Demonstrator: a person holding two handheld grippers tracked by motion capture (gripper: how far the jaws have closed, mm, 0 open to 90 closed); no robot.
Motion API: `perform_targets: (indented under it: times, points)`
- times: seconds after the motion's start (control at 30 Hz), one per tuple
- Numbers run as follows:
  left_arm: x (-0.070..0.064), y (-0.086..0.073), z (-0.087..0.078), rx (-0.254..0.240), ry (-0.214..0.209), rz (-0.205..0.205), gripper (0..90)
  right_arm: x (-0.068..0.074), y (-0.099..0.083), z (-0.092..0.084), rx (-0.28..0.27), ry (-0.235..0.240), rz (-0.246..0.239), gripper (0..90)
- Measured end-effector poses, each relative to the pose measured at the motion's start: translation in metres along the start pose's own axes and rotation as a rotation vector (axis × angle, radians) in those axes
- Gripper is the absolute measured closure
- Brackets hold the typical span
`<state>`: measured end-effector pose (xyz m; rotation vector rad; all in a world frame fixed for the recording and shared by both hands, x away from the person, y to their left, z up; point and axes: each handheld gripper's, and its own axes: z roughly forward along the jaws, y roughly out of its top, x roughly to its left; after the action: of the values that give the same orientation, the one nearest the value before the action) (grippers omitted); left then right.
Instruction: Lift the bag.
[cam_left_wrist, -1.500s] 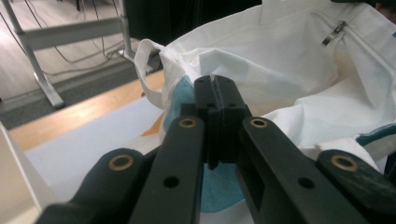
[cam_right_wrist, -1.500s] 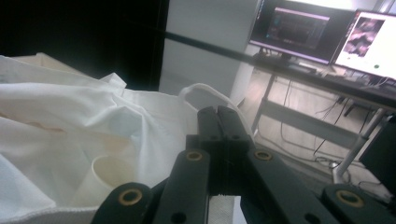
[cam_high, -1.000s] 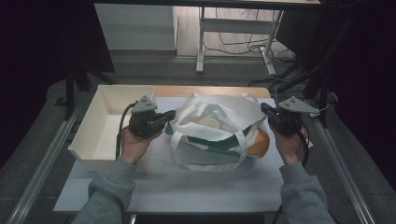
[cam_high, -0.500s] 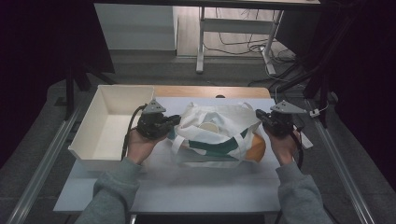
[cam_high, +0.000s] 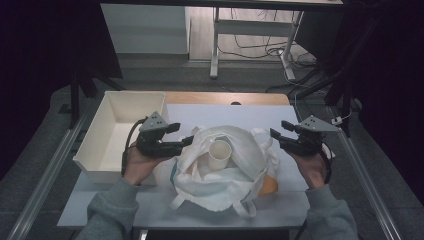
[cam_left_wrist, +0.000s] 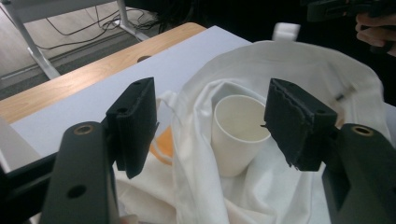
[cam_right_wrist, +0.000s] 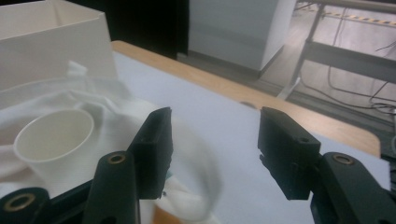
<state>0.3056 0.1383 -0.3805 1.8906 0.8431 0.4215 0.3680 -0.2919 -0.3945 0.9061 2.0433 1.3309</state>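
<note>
Black plastic jaws of the left gripper (cam_high: 186, 140) stand apart with nothing pressed between them; they have just been opening, and in the left gripper view (cam_left_wrist: 210, 126) the gap frames the white paper cup (cam_left_wrist: 239, 132) without touching it. That cup (cam_high: 219, 155) stands upright in the mouth of the white cloth tote bag (cam_high: 225, 172), which lies slumped on the pale sheet covering the wooden table (cam_high: 225, 98), with something orange (cam_high: 270, 186) showing at its right edge. The left gripper's tips sit just at the bag's left rim. The right gripper (cam_high: 278, 131) hovers beside the bag's right side, its jaws likewise apart and just opened, holding nothing; in the right gripper view (cam_right_wrist: 214, 149) a blurred white bag strap (cam_right_wrist: 201, 158) hangs below the gap, and whether it touches the left-hand jaw there cannot be told. An open white rectangular box (cam_high: 107, 145) stands at the table's left edge, near the left hand (cam_high: 142, 165). Beyond the table, the grey floor carries a white metal stand (cam_high: 215, 45) and loose cables (cam_high: 260, 47); the surroundings are dark.
</note>
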Motion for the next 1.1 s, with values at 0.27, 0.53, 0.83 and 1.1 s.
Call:
perform_targets:
  times: [0.27, 0.53, 0.83, 1.1]
  points:
    - [0.007, -0.018, -0.022, -0.019, 0.023, -0.021, 33.9, 0.004, -0.019, -0.016, 0.013, 0.023, 0.013, 43.9]
    - [0.016, -0.041, -0.041, 0.01, 0.037, -0.043, 33.4, 0.003, -0.046, -0.03, 0.04, 0.033, 0.01, 43.9]
    - [0.019, -0.059, -0.052, 0.036, 0.037, -0.062, 30.4, 0.0, -0.068, -0.04, 0.085, 0.018, 0.006, 43.9]
    - [0.022, -0.068, -0.059, 0.048, 0.037, -0.082, 28.9, 0.002, -0.073, -0.036, 0.103, 0.026, -0.018, 43.9]
